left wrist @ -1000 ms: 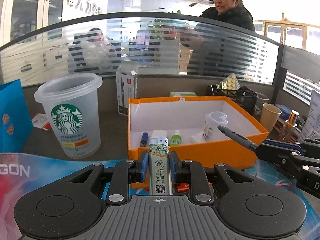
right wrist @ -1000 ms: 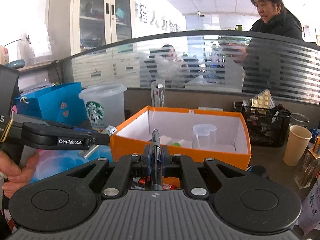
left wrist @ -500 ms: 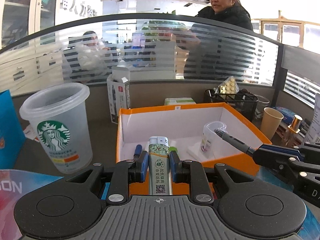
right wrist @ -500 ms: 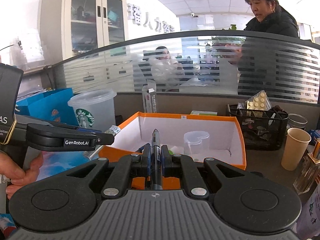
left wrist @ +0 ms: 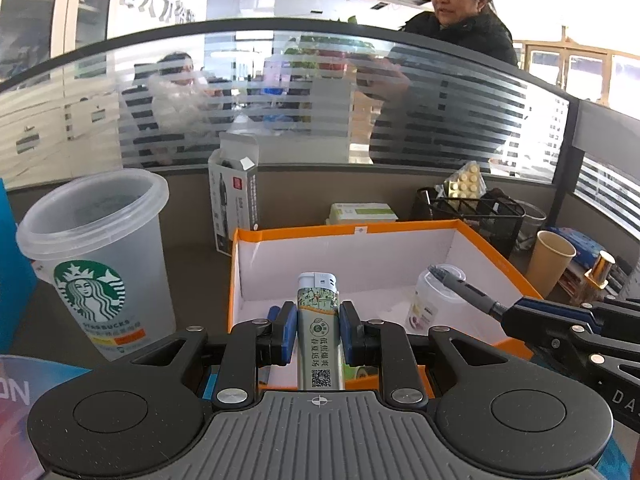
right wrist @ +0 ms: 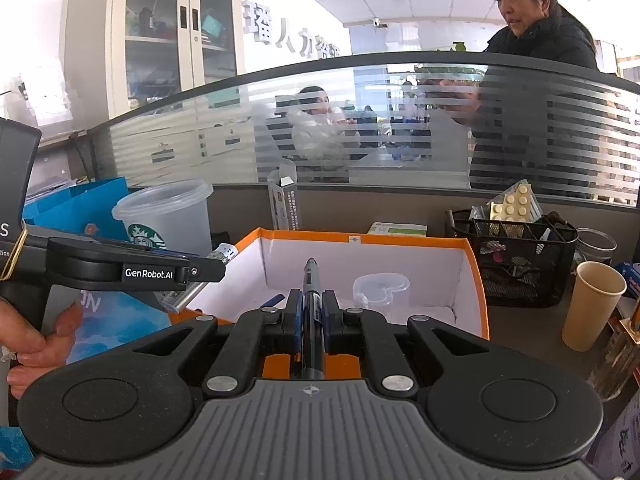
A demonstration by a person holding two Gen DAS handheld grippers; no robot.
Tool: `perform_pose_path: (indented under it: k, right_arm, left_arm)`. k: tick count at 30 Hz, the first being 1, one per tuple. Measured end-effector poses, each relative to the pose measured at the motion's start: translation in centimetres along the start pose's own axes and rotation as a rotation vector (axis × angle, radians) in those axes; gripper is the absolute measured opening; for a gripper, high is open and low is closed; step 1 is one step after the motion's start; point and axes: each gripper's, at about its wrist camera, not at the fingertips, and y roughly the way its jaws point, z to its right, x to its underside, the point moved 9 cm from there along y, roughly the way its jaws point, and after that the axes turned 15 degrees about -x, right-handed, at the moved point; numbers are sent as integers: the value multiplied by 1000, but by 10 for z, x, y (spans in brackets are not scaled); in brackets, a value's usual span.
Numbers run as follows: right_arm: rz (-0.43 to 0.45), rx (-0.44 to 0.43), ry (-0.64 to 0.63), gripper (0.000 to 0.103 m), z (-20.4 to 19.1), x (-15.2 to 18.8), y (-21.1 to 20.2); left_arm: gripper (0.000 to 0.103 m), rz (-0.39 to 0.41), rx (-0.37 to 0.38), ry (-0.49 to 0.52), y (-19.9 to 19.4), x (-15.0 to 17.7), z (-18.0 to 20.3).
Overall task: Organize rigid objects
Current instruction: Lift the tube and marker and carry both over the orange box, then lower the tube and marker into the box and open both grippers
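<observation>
A: Compared with the frame a second earlier, the orange box [left wrist: 496, 256] is sitting closer and more central in the left wrist view, and the Starbucks cup [left wrist: 100, 256] is looming larger at the left edge.

B: And the left gripper [left wrist: 318, 334]?

A: Its blue pads are pressing on both sides of a lighter [left wrist: 318, 320] — narrowly parted, gripping it upright at lower centre, in front of the box's near wall.

B: The right gripper [right wrist: 310, 318]?

A: Fully closed on a dark pen [right wrist: 311, 300], whose tip is pointing up the frame toward the box's white interior. In the left wrist view that pen is entering from the right edge, crossing in front of a clear lidded jar [left wrist: 434, 300] standing inside the box.

B: Anything else in the box?

A: A blue marker [right wrist: 274, 301] is lying at its near left — mostly hidden by the fingers.

B: Surroundings?

A: A paper cup [right wrist: 592, 304] is standing at the right, beside a black mesh organiser [right wrist: 516, 256].
</observation>
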Motion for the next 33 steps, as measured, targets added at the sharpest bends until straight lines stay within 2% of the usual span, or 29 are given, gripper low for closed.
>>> perform_pose_path:
  k: [6, 13, 18, 23, 33]
  right_arm:
    - [-1, 21, -25, 9, 4, -16, 15]
    - [-8, 13, -11, 9, 12, -27, 38]
    - [-37, 11, 1, 9, 17, -21, 60]
    - [-71, 79, -28, 9, 29, -16, 78]
    - [-109, 51, -1, 9, 36, -4, 98]
  left_arm:
    - [21, 20, 0, 11, 13, -13, 2]
    - [21, -6, 1, -3, 33, -16, 2]
    - [21, -48, 0, 0, 53, -6, 7]
    - [21, -88, 1, 3, 73, 3, 10]
    - [21, -104, -10, 11, 86, 3, 9]
